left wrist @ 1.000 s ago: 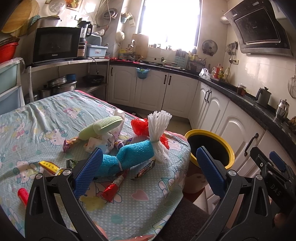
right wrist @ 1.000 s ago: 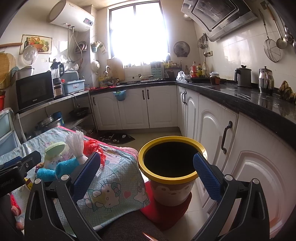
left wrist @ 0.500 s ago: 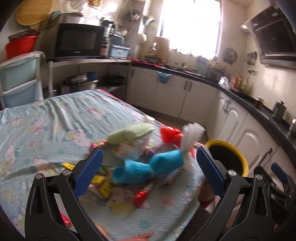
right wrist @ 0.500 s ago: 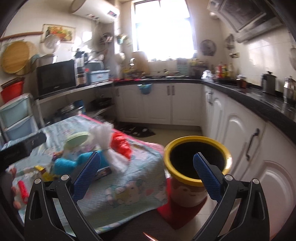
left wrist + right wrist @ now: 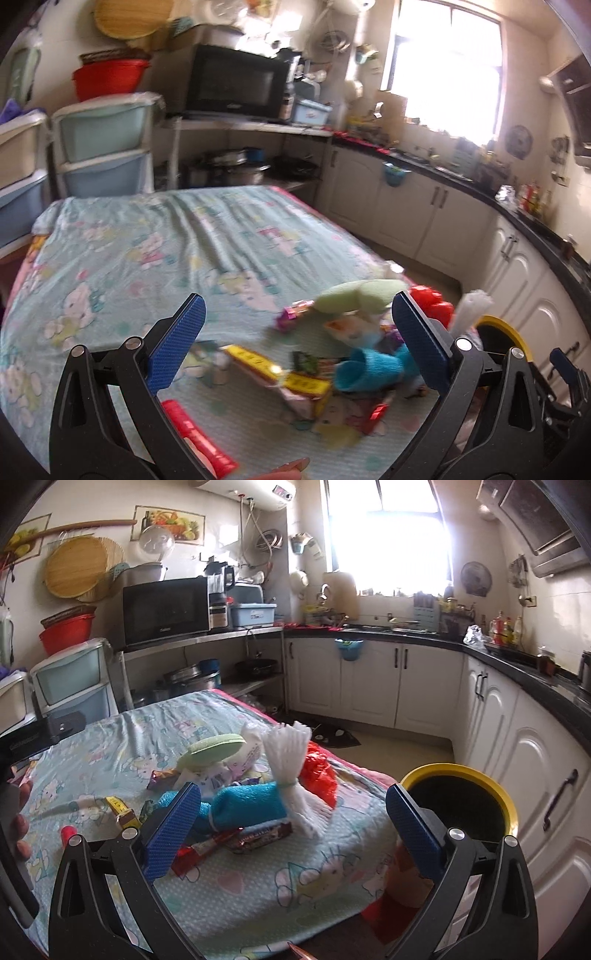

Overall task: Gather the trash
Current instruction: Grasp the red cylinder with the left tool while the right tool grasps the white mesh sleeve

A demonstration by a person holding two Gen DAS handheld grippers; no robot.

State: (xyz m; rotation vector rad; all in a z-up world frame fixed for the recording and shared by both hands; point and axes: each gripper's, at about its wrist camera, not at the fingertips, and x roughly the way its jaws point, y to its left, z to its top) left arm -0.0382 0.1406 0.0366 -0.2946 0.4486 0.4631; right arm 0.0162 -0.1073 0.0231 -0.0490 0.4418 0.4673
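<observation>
My left gripper (image 5: 295,347) hangs above the table draped in a pale green cartoon-print cloth (image 5: 147,258), its blue-padded jaws spread wide with nothing between them. Going left to right across the near part of the table in the left wrist view, I see a red cylindrical tube (image 5: 197,439) close to the near edge, then a long yellow wrapper with red print (image 5: 277,369), then a rolled turquoise towel (image 5: 365,369) with a pale green sponge-like pad (image 5: 358,297) lying beyond it; the view is blurred, so finer detail I cannot make out. Nearer the right edge of the table sit a crumpled red plastic bag (image 5: 432,302) and a white bundle of tied strands (image 5: 472,306). My right gripper (image 5: 293,829) is also wide open and holds nothing, hovering over the table's near right corner. From that view a dark red candy-bar wrapper (image 5: 258,836) lies just in front of the turquoise towel, and a shiny red foil wrapper (image 5: 199,849) lies just left of it. Past the right edge of the table, on the floor, stands a round bin with a yellow rim (image 5: 461,771) and dark interior, beside the white kitchen cabinets (image 5: 517,738).
</observation>
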